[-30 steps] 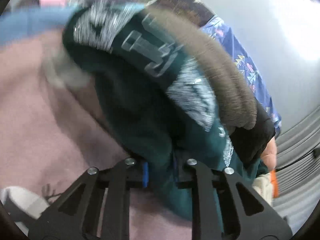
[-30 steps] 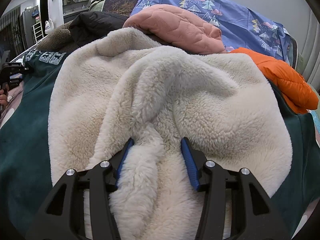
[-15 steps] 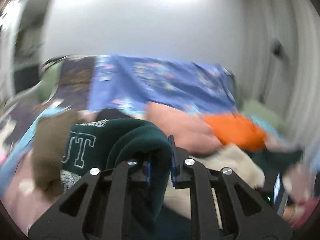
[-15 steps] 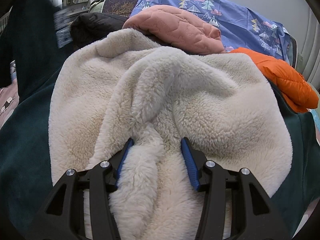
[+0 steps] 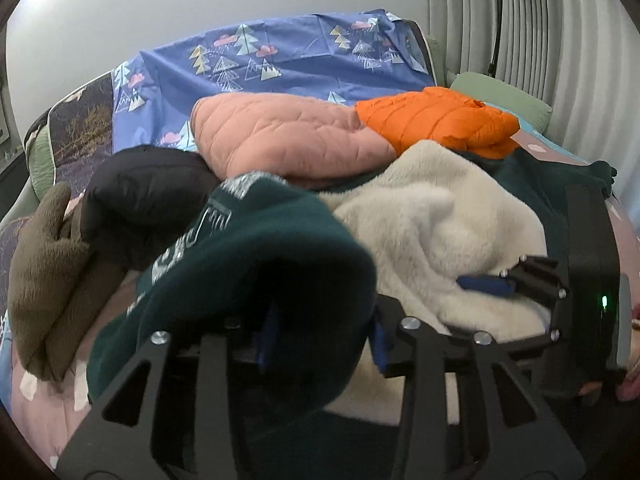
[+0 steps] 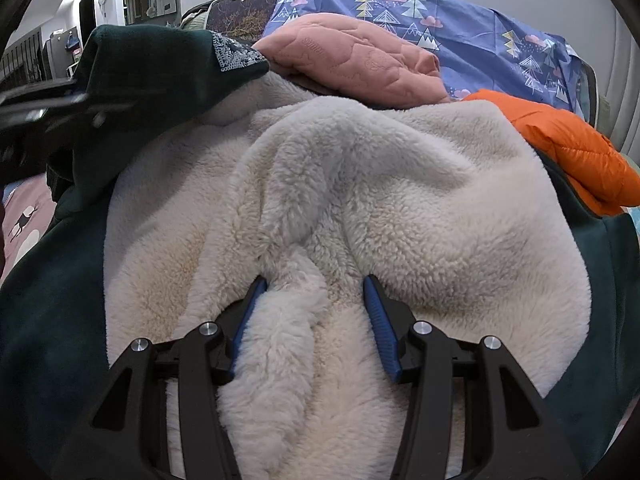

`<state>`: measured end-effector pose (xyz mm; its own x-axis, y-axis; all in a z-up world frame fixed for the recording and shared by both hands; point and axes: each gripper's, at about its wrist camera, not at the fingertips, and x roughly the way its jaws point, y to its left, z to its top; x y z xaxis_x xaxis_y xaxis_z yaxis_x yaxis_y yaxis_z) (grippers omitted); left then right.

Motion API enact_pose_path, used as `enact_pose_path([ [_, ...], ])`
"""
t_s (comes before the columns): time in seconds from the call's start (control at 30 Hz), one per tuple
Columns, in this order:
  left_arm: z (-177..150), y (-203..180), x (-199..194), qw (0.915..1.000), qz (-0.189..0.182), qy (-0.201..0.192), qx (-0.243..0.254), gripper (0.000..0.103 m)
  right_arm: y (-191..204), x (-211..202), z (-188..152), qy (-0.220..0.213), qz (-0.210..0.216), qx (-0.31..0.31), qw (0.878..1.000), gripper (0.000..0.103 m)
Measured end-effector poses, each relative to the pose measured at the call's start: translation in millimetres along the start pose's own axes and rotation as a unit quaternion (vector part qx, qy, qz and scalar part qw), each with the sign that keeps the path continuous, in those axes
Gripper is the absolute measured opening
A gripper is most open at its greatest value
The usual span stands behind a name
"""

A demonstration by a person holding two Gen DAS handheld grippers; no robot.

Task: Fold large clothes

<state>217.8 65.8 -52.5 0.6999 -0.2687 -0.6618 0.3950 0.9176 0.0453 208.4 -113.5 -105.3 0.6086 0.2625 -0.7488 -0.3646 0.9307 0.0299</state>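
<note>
In the left wrist view a fold of the dark green fleece-lined jacket [image 5: 256,264] hangs blurred over the left hand-held gripper [image 5: 320,340], hiding its fingertips, so whether the pads press on the cloth cannot be told. The white lettering on the jacket is smeared and unreadable. At the right edge of the bed, the right hand-held gripper [image 5: 486,285] shows one blue pad; the other is buried in the cream fleece lining [image 5: 440,232]. A hand [image 5: 630,384] is cut off by the right edge. In the right wrist view the left gripper is a dark blur at the left edge.
</note>
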Motion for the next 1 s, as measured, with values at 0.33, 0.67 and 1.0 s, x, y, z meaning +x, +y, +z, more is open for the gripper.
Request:
enact_pose_path([
  [0.33,-40.5,15.1,-30.4,0.9995,-0.005,-0.003,-0.032,0.061,-4.2,-2.2,0.1,-0.004,0.015,0.009,1.0,0.053],
  [0.67,-90.1,75.6,-44.0,0.9895,-0.03,0.0,-0.141,0.064,30.0,-81.7,43.6,-0.085,-0.052,-0.065,0.993,0.069],
  [1.0,-117.6,128.9,-85.5,0.9614,-0.062,-0.09,-0.253,0.067,196.3,-61.7,77.1,-0.089,-0.081,-0.36,0.925,0.078],
])
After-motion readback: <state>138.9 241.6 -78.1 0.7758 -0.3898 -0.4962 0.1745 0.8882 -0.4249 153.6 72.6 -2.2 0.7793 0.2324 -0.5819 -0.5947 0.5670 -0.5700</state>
